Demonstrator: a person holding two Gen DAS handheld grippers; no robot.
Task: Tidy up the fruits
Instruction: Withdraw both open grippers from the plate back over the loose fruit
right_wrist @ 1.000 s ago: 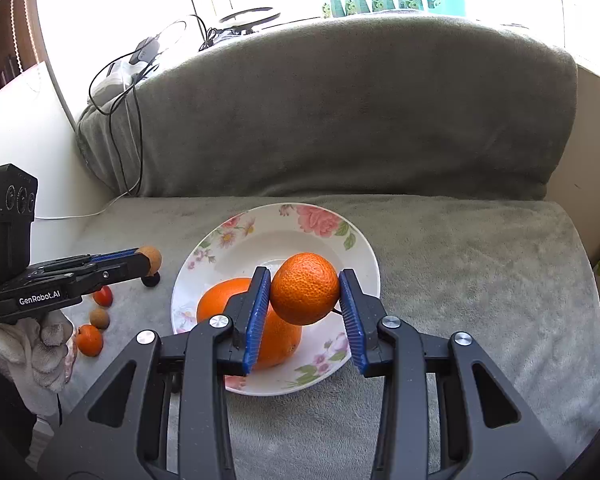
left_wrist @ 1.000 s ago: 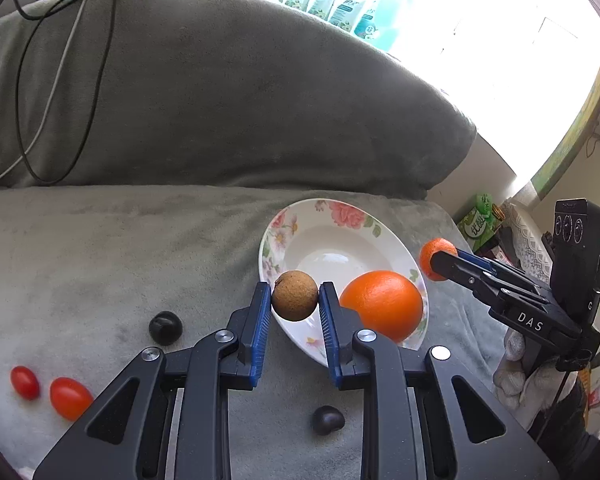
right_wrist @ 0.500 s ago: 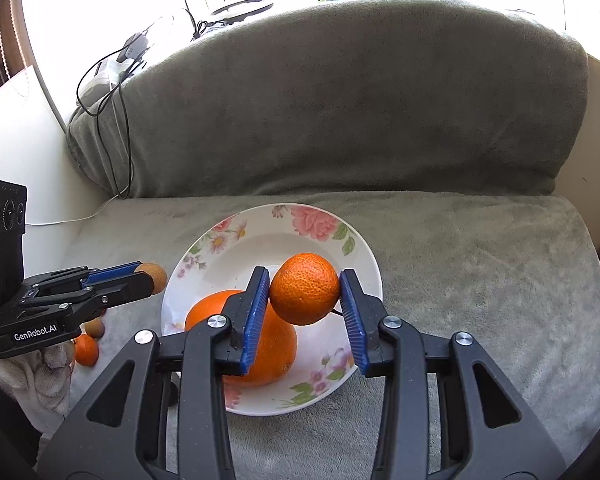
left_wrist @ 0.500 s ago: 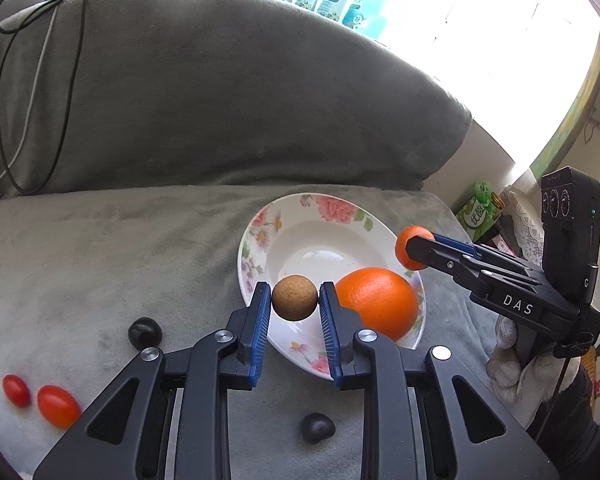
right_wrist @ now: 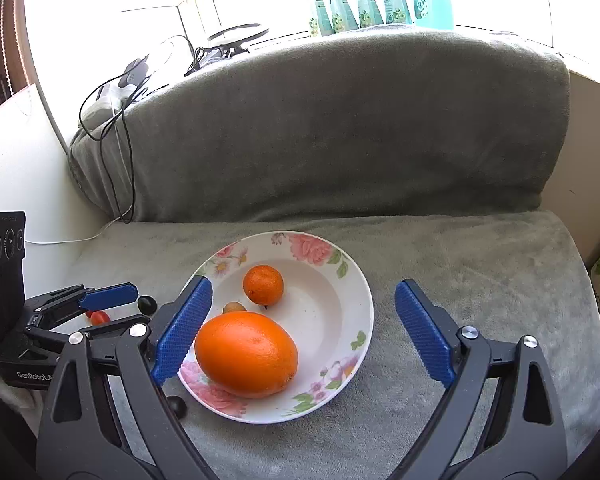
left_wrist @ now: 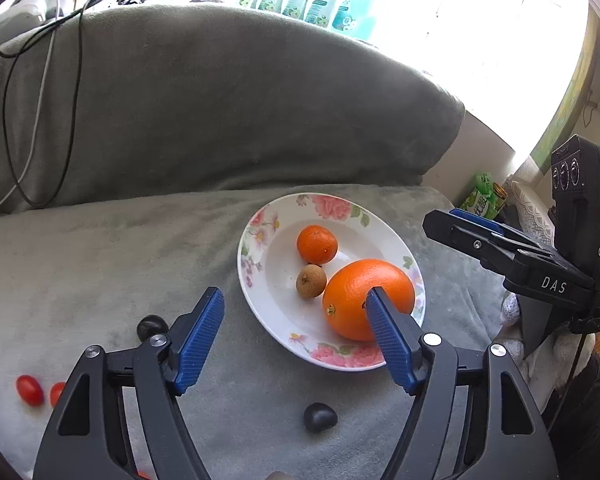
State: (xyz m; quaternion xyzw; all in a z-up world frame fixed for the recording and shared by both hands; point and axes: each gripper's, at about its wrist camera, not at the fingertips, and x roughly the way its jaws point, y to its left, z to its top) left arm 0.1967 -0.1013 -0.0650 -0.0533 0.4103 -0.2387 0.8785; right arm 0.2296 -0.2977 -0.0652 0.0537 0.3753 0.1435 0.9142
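— Where are they in the job?

— I'd say at the release. The left hand-held gripper [left_wrist: 294, 312] and the right hand-held gripper [right_wrist: 302, 320] both hang over the flowered plate [left_wrist: 256, 280], jaws opening, with nothing between the blue pads of either one. Three fruits already sit in the plate: a big orange [left_wrist: 368, 298] at the near side, a small mandarin [left_wrist: 317, 244] farther in, and a brown, rough-skinned longan [left_wrist: 311, 281] between them, touching or nearly touching the orange.

— So what's left?

— The loose ones on the grey couch cushion [left_wrist: 100, 264] to the left of the plate. There's a dark round fruit [left_wrist: 152, 327] just beside the left gripper's pad, another dark fruit [left_wrist: 320, 417] near the front, and two cherry tomatoes [left_wrist: 30, 389] well off to the left edge.

— What does the next move call for?

— My guess: pull one gripper back and swing it over to a dark fruit or a tomato. They're small, smooth and round on soft plush, so the jaws would need to straddle one squarely and close gently, or it could roll off.

— And the plate itself?

— White, rimmed with pink roses, shallow, resting on the cushion. Room remains in it.
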